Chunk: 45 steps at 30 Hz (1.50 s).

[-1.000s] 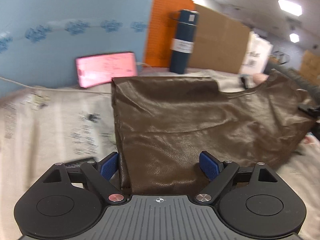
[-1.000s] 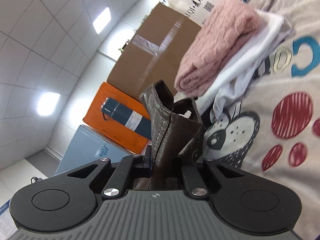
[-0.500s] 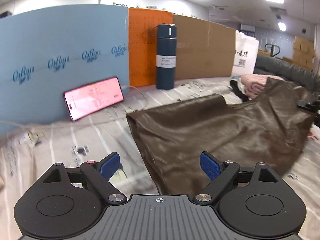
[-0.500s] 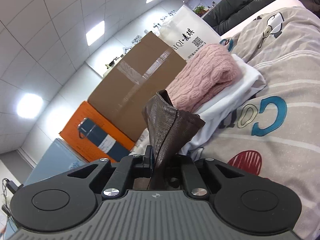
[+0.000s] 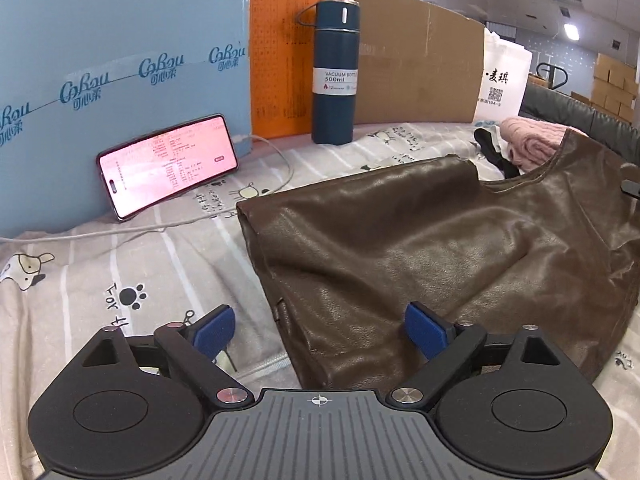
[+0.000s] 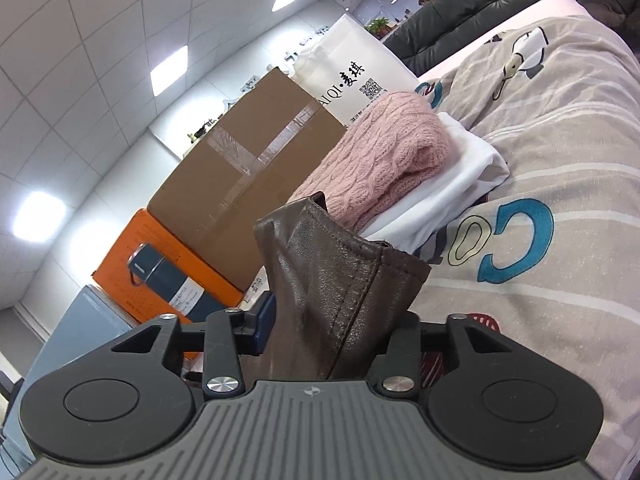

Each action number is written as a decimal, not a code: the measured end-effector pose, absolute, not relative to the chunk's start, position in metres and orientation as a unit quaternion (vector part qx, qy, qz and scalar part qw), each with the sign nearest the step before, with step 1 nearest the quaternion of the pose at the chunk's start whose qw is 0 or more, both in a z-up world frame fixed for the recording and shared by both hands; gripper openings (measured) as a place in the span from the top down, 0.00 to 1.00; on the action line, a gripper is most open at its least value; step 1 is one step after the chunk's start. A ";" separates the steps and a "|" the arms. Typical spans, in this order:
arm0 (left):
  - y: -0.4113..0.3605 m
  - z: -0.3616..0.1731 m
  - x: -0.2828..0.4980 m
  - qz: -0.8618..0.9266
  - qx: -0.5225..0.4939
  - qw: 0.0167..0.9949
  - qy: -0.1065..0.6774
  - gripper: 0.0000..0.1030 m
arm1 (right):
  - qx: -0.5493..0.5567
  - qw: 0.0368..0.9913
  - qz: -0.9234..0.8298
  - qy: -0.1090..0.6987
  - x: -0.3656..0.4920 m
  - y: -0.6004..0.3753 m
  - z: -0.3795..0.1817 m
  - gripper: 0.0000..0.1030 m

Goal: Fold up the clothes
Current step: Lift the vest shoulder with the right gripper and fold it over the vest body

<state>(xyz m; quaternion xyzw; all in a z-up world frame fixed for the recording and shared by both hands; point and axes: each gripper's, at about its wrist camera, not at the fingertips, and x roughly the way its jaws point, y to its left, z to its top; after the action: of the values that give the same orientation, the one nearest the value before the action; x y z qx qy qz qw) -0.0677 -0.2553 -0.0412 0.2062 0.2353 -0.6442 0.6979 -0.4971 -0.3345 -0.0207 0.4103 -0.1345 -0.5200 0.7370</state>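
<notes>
Both tools' jaws just opened; brown garment (image 6: pixel 340 292) between right tool (image 6: pixel 332 328).

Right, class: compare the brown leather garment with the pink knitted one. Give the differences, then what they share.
The brown leather garment is smooth and glossy; the pink knitted one is matte and cabled. The brown one lies spread and creased on the printed sheet; the pink one is folded, atop a folded white cloth. Both are clothes over the same sheet.
</notes>
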 end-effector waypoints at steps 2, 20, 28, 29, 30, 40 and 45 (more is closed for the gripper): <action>-0.255 -0.043 -0.069 -0.641 0.207 0.701 0.232 0.05 | 0.408 0.741 -0.515 -0.140 -0.493 -0.333 -0.019 0.79; -0.255 -0.047 -0.066 -0.635 0.203 0.706 0.240 0.00 | 0.365 0.798 -0.458 -0.140 -0.449 -0.323 0.017 0.84; -0.255 -0.046 -0.064 -0.635 0.201 0.705 0.243 0.00 | 0.362 0.806 -0.448 -0.134 -0.439 -0.320 0.023 0.84; -0.255 -0.047 -0.064 -0.635 0.200 0.705 0.243 0.00 | 0.362 0.807 -0.447 -0.134 -0.437 -0.320 0.023 0.84; -0.255 -0.047 -0.064 -0.635 0.200 0.705 0.244 0.00 | 0.363 0.808 -0.443 -0.134 -0.436 -0.320 0.024 0.84; -0.256 -0.046 -0.064 -0.635 0.200 0.705 0.243 0.00 | 0.362 0.815 -0.435 -0.124 -0.425 -0.321 0.028 0.84; -0.255 -0.046 -0.064 -0.635 0.199 0.705 0.244 0.00 | 0.357 0.820 -0.432 -0.120 -0.420 -0.319 0.031 0.84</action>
<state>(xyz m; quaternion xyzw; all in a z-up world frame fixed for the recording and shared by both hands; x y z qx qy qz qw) -0.0642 -0.2551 -0.0464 0.1988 0.2440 -0.6354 0.7052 -0.4202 -0.3188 0.0309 0.3569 -0.1197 -0.4319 0.8196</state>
